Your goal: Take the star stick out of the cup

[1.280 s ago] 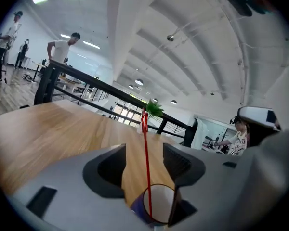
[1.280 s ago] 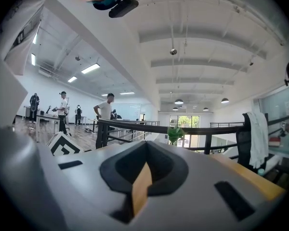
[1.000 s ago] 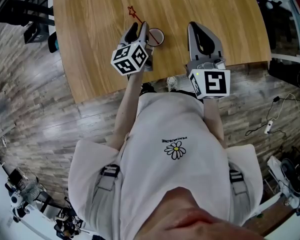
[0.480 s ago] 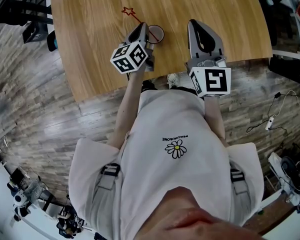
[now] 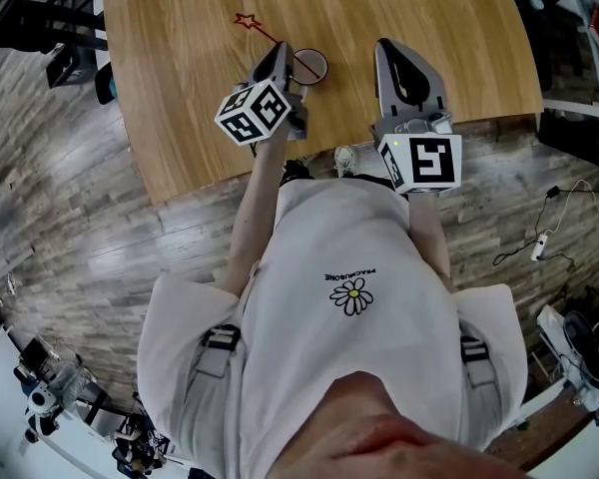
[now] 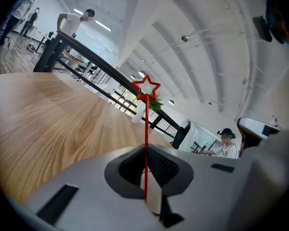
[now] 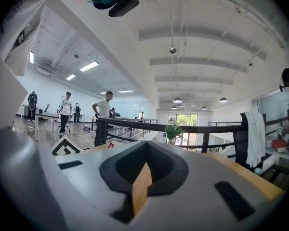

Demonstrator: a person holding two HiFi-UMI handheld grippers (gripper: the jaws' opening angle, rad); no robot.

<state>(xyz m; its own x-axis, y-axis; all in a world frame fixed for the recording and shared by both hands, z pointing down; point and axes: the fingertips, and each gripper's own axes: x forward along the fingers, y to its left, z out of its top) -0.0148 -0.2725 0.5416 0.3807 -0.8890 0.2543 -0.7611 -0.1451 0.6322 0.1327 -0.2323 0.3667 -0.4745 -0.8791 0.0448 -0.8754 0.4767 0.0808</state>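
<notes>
Clamping thin red star stick (image 6: 146, 129) low on shaft, left gripper (image 5: 281, 58) fingers (image 6: 171, 165) clenched tight on it. Stick slants up-left over light wooden bench (image 5: 200, 98), star end farthest from person, lower end appearing to sit inside small round cup (image 5: 310, 67) just beside left gripper. Right gripper (image 5: 389, 50) apart from cup on right, fingers pressed together, nothing between.

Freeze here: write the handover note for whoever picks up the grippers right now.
Left gripper: shut on the stick.
Right gripper: shut, empty, over the table to the right of the cup.
Stick: tilted, star end up and to the left, lower end in the cup.
Done: stick gripped.
To do: lift it clear of the cup.
</notes>
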